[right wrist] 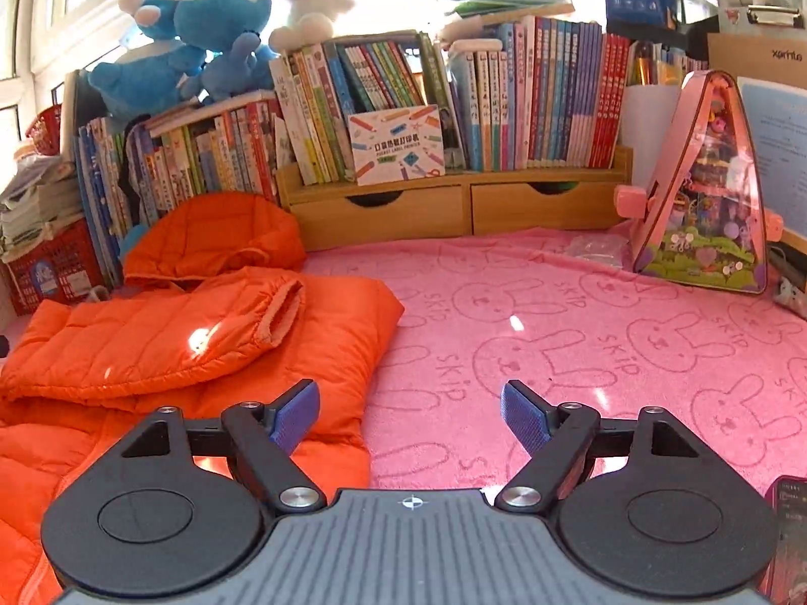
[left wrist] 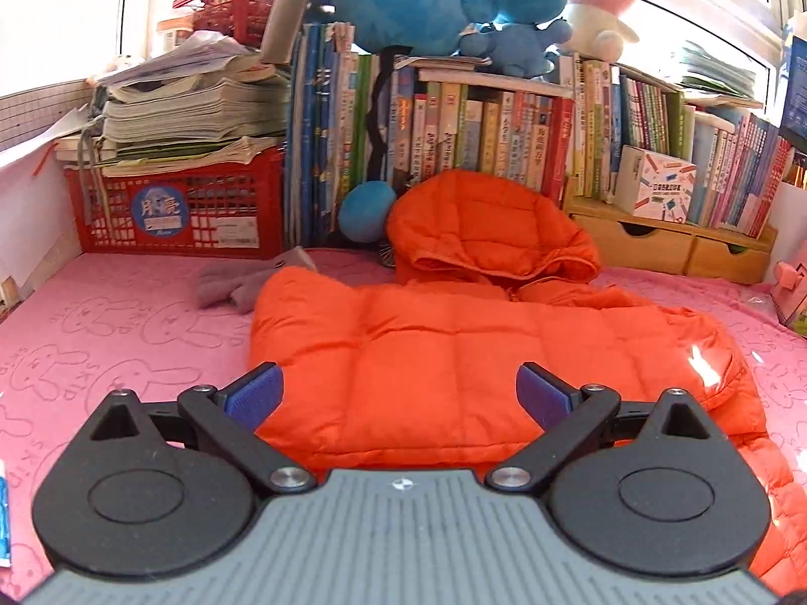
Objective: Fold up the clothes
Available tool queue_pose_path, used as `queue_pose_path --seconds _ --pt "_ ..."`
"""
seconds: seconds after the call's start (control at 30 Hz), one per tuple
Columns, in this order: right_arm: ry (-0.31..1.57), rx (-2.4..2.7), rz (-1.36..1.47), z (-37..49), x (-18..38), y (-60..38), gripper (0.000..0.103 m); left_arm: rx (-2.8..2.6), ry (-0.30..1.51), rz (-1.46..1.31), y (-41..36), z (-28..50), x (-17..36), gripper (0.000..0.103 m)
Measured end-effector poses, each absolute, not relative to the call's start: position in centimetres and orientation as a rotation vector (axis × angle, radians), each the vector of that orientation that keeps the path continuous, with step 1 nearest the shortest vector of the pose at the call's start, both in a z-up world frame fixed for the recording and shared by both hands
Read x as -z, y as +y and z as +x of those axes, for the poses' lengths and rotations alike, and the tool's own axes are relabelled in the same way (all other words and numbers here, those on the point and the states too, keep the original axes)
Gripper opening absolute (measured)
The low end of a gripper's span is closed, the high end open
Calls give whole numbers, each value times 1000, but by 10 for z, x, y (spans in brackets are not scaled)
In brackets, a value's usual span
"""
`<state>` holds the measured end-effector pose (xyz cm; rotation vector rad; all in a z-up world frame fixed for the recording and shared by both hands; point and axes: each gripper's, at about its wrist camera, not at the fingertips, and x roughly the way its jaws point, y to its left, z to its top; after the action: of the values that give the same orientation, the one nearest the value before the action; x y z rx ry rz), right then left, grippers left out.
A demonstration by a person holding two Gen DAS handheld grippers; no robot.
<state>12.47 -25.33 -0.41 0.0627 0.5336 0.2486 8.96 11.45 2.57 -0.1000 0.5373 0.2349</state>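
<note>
We judge the fold partly done: the orange quilted puffer jacket lies on the pink rabbit-print towel in front of the wooden drawer shelf of books, one sleeve laid across its body, the hood still sticking up behind. The left gripper and right gripper both stand wide apart, fingers holding nothing. The jacket's near hem is hidden behind the grippers; the other sleeve we cannot make out.
</note>
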Motion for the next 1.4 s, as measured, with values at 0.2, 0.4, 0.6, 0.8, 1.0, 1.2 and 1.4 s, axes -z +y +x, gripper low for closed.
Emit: queue_pose_path --seconds 0.2,0.4,0.6,0.8,1.0,1.2,1.4 --pt "437 -332 -41 166 -44 -218 95 -174 646 -156 82 169 14 103" --pt "400 -420 -172 230 -60 -152 103 -188 613 -63 68 173 42 103" --pt "558 -424 -6 339 -36 -97 103 -176 622 -84 70 178 41 103" --pt "721 -425 103 427 9 -53 103 -141 618 -126 79 177 39 103" --pt "783 -454 31 450 39 -20 79 -116 603 -192 89 180 39 103" --pt "620 -448 -265 393 17 12 13 -94 593 -234 97 180 39 103" --pt "139 -447 -580 264 -32 4 12 64 527 -604 159 164 25 103"
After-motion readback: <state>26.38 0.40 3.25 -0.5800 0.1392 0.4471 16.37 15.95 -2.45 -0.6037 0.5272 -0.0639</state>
